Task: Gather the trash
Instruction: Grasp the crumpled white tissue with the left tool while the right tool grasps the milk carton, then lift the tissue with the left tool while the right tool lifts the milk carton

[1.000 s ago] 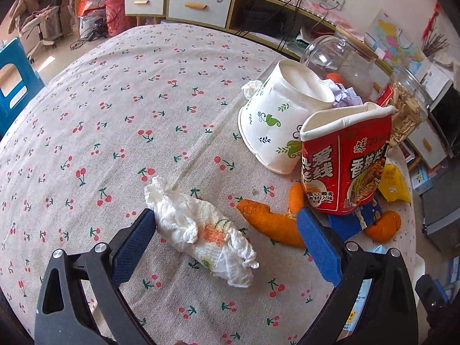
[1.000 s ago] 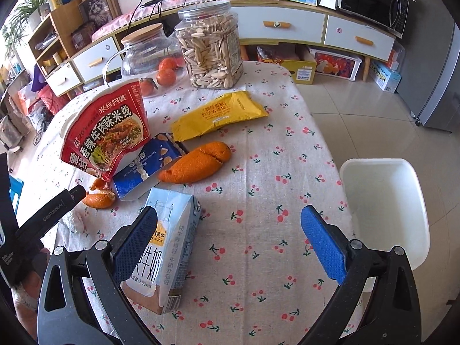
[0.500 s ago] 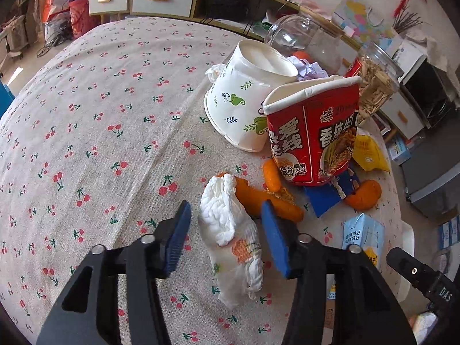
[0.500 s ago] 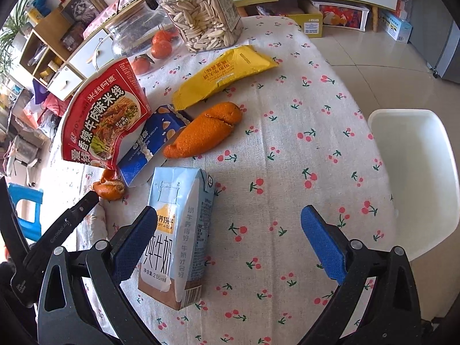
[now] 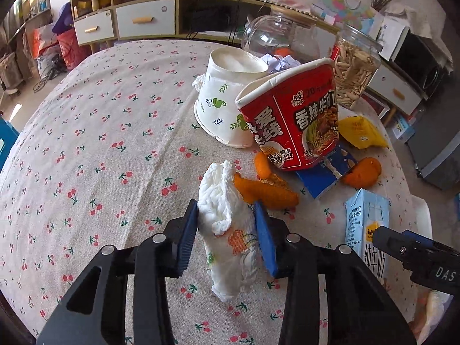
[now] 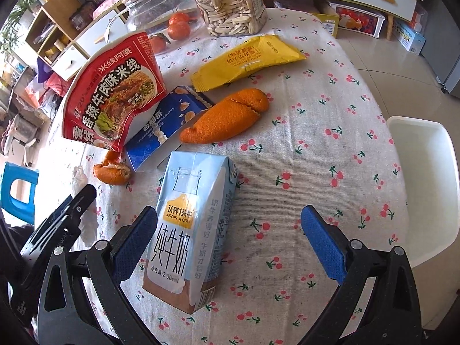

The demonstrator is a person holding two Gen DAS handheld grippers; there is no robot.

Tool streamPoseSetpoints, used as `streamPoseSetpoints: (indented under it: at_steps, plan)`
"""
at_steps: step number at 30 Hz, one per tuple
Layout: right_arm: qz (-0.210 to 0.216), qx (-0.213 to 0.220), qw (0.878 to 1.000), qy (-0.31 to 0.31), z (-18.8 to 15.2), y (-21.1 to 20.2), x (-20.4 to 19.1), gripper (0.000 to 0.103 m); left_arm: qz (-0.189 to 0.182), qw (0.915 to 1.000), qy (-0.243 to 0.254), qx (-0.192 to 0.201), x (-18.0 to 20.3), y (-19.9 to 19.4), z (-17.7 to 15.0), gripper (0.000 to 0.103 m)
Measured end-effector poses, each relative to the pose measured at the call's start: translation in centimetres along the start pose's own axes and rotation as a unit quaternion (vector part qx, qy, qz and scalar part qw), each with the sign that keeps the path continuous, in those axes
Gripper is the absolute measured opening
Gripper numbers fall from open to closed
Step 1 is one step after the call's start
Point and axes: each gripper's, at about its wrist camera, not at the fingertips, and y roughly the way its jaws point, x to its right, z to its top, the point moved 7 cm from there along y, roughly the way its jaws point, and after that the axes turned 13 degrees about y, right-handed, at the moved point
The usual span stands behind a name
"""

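A crumpled white tissue (image 5: 227, 230) lies on the cherry-print tablecloth (image 5: 100, 143). My left gripper (image 5: 227, 224) is closing on it, and both blue pads touch its sides. Just beyond it lie orange peel (image 5: 264, 192), a red noodle cup (image 5: 293, 120) on its side, a tipped white paper bowl (image 5: 224, 106) and a blue biscuit wrapper (image 5: 325, 175). A light-blue milk carton (image 6: 187, 221) lies between the fingers of my open right gripper (image 6: 228, 243), close to the left pad and far from the right one. A yellow wrapper (image 6: 247, 60) and a larger peel (image 6: 227, 118) lie further off.
A jar of seeds (image 6: 230, 3) and a glass jar (image 6: 155, 8) with oranges beside it stand at the table's far side. A white chair (image 6: 425, 178) sits past the right edge and a blue stool (image 6: 17, 189) to the left. Cabinets line the wall.
The left jaws have drawn in from wide open to touch the tissue, and that gripper has rolled. The right gripper has sunk closer over the milk carton, its jaws still wide.
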Motion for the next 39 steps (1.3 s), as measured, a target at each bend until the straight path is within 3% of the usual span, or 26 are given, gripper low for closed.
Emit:
streamPoseSetpoints:
  at_steps: [7,15,17,18,20,21,29,39]
  plan:
    - [-0.004,-0.014,0.999,-0.032,-0.4,2.0,-2.0,0.096,0.030,0.9979,0.026,0.051,-1.1,-3.0,1.4,0.040]
    - [0.012,-0.018,0.999,-0.032,0.1,1.5,-2.6,0.096,0.020,0.9971,0.032,0.066,-0.4,-3.9,1.7,0.040]
    - [0.006,-0.021,0.999,-0.034,0.1,2.0,-2.4,0.092,0.020,0.9971,0.034,0.066,-0.1,-3.9,1.7,0.040]
    - [-0.002,-0.018,0.999,-0.038,0.2,2.1,-2.2,0.088,0.020,0.9971,0.035,0.065,-0.2,-3.8,1.5,0.040]
    - [-0.016,0.004,0.998,-0.059,0.4,2.1,-2.5,0.060,0.021,0.9971,0.035,0.064,-0.3,-3.7,1.4,0.040]
    - [-0.013,0.005,0.998,-0.063,0.4,1.9,-2.6,0.057,0.022,0.9972,0.034,0.064,-0.3,-3.7,1.4,0.040]
    - [0.030,0.041,0.997,-0.058,1.6,-1.2,-3.2,0.054,0.023,0.9968,0.025,0.073,-0.8,-4.0,1.7,0.040]
    - [0.076,0.134,0.984,-0.087,2.2,-5.6,-4.4,0.054,0.020,0.9948,0.016,0.099,-0.8,-5.4,2.4,0.040]
